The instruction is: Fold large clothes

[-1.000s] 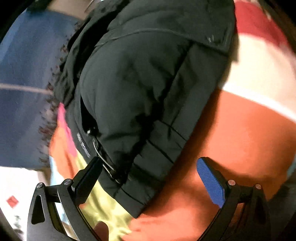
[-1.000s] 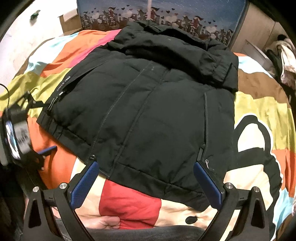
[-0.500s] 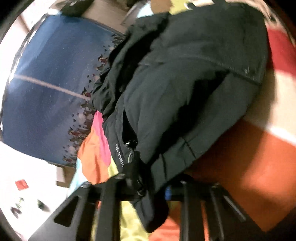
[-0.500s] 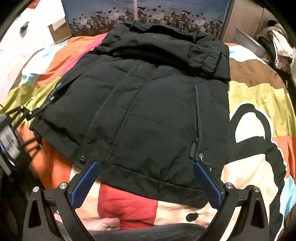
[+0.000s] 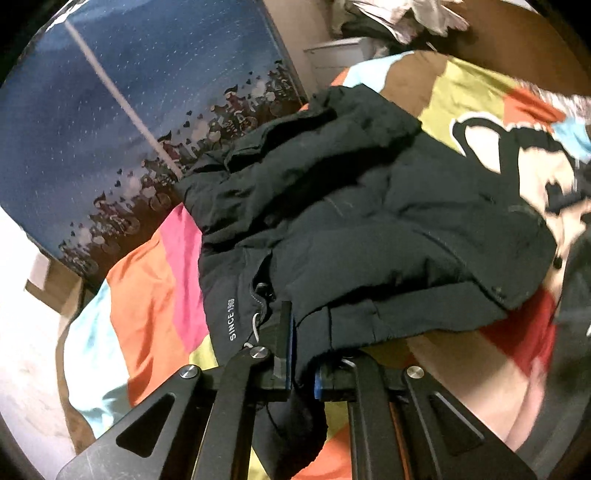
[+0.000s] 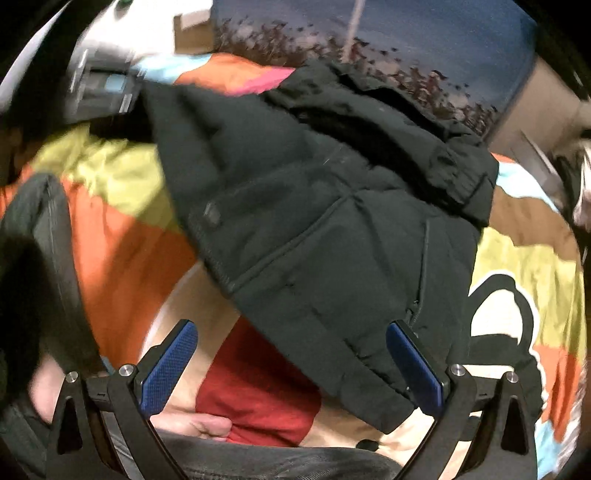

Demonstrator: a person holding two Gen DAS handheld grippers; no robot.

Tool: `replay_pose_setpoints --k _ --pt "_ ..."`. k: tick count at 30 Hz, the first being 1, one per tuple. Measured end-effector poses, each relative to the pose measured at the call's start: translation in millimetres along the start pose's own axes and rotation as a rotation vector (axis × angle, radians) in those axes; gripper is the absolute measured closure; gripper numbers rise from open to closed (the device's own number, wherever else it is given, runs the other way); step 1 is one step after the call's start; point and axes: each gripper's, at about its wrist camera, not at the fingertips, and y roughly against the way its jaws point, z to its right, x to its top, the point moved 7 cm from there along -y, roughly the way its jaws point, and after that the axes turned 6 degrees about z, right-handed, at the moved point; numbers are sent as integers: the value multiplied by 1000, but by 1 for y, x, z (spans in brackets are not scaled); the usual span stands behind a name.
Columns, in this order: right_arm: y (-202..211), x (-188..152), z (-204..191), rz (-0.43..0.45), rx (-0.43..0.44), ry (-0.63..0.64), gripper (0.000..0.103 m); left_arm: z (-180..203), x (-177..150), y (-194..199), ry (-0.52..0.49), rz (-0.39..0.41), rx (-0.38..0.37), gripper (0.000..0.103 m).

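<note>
A black padded jacket [image 5: 369,221] lies front up on a colourful bedspread [image 5: 147,295]. My left gripper [image 5: 301,332] is closing its jaws on the jacket's bottom corner beside the zip and the "SINCE" lettering, and the pads pinch the cloth. That corner hangs lifted off the bed. In the right wrist view the jacket [image 6: 332,221] rises toward the blurred left gripper [image 6: 103,88] at the upper left. My right gripper [image 6: 291,326] is open just above the jacket's near hem, its right finger [image 6: 413,362] next to the pocket zip, with nothing pinched.
A blue headboard [image 5: 110,110] with a skyline print stands behind the bed. A pile of clothes [image 5: 399,18] lies at the far right. A cardboard box [image 5: 48,284] sits beside the bed. A person's hand [image 6: 199,428] and dark sleeve [image 6: 37,240] are close to the right gripper.
The left gripper shut on the jacket's bottom corner and rose with it, rolling as it went. That corner now hangs in the air. The right gripper stayed open and shifted slightly.
</note>
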Motion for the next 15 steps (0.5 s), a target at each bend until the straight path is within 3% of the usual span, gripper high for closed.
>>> replay_pose_setpoints --k 5,8,10,13,15 --pt "-38 -12 7 -154 -174 68 2 -14 18 2 67 -5 -20 96" --pt "-40 -14 30 -152 -281 50 12 -17 23 2 89 -2 -18 96" --pt "-39 -17 50 -146 -324 13 41 -20 23 1 96 -5 -21 96" --pt "-35 -19 74 -101 -274 -78 64 -21 21 -1 106 -13 -39 96" --pt "-23 -12 92 -32 -217 -185 72 -21 20 0 96 -8 -31 96"
